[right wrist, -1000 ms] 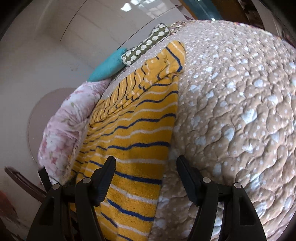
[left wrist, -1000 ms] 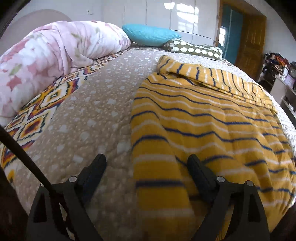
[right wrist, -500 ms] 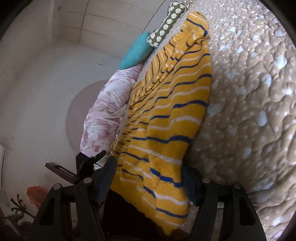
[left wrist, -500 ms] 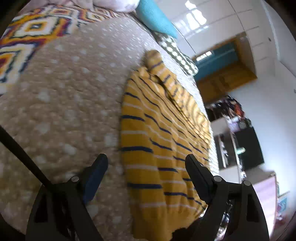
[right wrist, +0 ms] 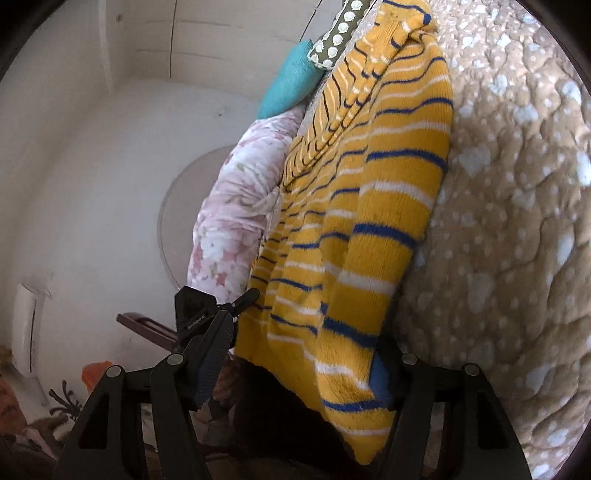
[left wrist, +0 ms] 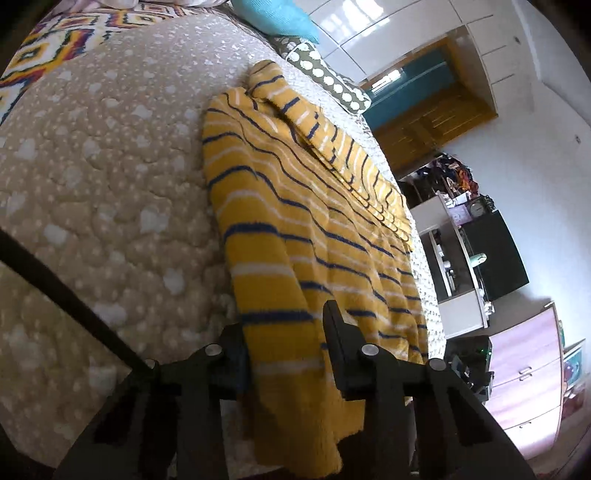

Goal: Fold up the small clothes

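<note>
The left gripper [left wrist: 284, 332] has just been closing and pinches the striped sweater's [left wrist: 295, 221] hem corner for lifting. The right gripper [right wrist: 306, 354] stands apart, straddling the opposite corner, apparently readying a matching hold.

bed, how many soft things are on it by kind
striped sweater: 1
pillows: 2, a teal pillow and a green polka-dot pillow
floral comforter: 1
quilted bedspread: 1
patterned blanket: 1
total: 6

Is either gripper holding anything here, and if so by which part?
The left gripper, whose jaws have just been closing, pinches the near hem corner of the yellow striped sweater. The right gripper straddles the opposite hem corner, jaws wide, not yet gripping.
</note>
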A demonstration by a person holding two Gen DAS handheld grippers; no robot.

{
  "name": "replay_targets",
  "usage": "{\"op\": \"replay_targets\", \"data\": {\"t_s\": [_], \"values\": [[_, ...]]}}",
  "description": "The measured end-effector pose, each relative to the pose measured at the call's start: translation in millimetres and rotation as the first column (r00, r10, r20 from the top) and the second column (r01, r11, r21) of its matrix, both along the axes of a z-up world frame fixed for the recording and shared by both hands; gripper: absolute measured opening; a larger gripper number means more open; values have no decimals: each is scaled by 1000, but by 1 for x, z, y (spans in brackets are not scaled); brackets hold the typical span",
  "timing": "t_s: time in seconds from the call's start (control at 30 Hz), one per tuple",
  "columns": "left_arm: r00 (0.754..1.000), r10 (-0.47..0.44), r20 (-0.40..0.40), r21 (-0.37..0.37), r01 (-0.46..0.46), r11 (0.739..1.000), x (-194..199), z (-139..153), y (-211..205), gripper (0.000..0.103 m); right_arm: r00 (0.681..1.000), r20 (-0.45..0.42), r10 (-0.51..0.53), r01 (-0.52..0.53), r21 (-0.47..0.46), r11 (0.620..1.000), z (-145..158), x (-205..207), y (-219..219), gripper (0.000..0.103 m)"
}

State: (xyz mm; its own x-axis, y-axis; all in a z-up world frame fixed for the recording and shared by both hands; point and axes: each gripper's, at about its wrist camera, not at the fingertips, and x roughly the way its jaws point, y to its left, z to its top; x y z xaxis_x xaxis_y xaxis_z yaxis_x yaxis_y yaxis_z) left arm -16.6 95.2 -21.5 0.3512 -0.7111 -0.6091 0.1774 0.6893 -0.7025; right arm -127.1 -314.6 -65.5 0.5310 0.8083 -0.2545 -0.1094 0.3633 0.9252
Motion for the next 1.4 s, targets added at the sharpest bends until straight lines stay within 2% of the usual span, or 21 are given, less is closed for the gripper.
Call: {"op": "replay_targets", "data": {"t_s": [0.1,0.23,0.4,0.57,0.67,0.7,0.73,0.77,0.8,0.83,0.87,0.97,1.1,1.2,1.4], "values": [[1000,-17,-3,-19,17,1000,-2,-4,1,39,999,-14,31,-31,-3,1000,-5,-5,8,70],[1000,-19,0,-84,19,996,0,-5,-2,59,996,-43,72,-71,18,997,-19,-8,22,70],[999,-31,32,-69,34,997,-3,0,-13,73,993,-60,97,-96,31,995,-28,-7,31,69],[999,-22,44,-37,24,999,-8,1,-20,75,993,-64,97,-94,43,995,-30,-9,29,69],[998,-55,38,-16,55,998,-11,4,-25,75,991,-71,113,-110,38,993,-32,-9,33,70],[998,-58,30,16,58,998,-11,5,-27,68,991,-73,111,-109,34,993,-32,-8,35,70],[999,-48,20,53,47,997,-10,7,-27,49,992,-75,106,-105,25,994,-32,-7,36,70],[1000,-31,3,102,31,994,-8,7,-26,35,992,-82,100,-100,11,995,-31,-7,37,68],[999,11,-32,161,-6,987,-2,6,-21,13,991,-91,95,-95,-6,995,-29,-5,39,61],[998,42,-47,169,-34,985,1,6,-17,11,991,-105,88,-93,-43,995,-28,-5,41,55],[993,107,-59,146,-97,985,4,8,-5,11,989,-118,84,-95,-94,991,-25,-4,41,42],[983,182,-33,122,-177,977,0,20,10,10,991,-127,34,-56,-170,984,-18,-5,32,14],[985,162,61,170,-170,971,-22,45,0,9,998,-59,15,-27,-213,977,7,-11,22,9],[986,114,117,210,-137,968,-40,61,-14,8,998,-3,65,-64,-248,967,29,-20,26,8],[988,54,145,218,-86,972,-78,70,-17,8,993,-12,115,-112,-341,933,45,-49,19,8]]}}
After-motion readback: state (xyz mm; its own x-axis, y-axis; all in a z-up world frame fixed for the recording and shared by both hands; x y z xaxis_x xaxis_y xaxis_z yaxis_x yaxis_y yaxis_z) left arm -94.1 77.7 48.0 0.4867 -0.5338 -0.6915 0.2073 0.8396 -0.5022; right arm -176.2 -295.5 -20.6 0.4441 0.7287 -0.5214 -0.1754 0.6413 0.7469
